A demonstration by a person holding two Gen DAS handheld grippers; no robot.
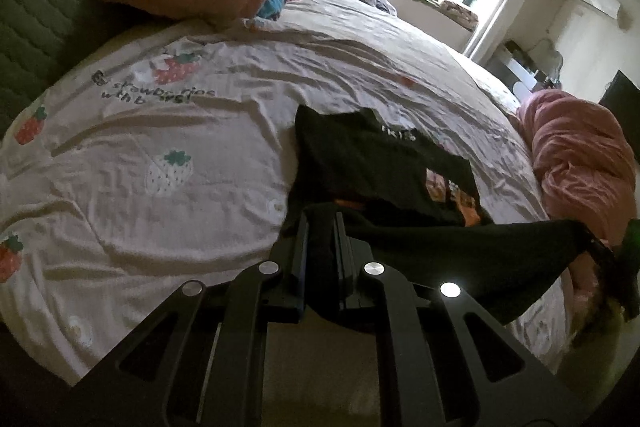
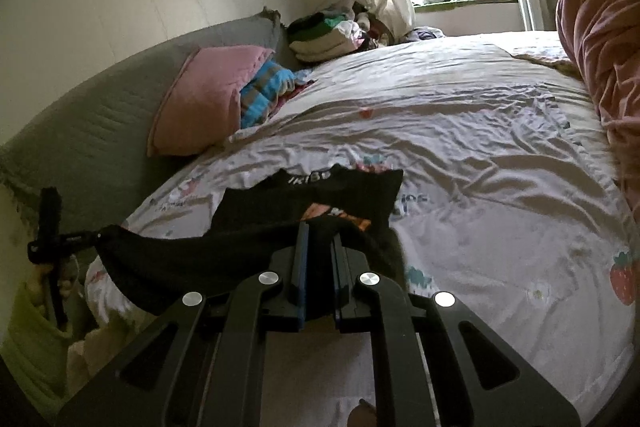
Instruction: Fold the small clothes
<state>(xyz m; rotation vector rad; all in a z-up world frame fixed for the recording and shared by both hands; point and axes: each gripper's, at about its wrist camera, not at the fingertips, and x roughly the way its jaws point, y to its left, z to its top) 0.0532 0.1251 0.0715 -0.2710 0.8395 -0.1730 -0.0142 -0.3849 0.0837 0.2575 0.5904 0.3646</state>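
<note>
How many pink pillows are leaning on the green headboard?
1. The pink pillow leans against the green headboard, with a blue striped cloth tucked beside it. The pink lump at the bed's other side looks like a bundled blanket; more pillows could hide behind things.

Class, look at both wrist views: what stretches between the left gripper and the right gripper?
A taut edge of the black garment spans from the left gripper to the right gripper, each shut on it. Both views show it, above the strawberry-print sheet.
</note>
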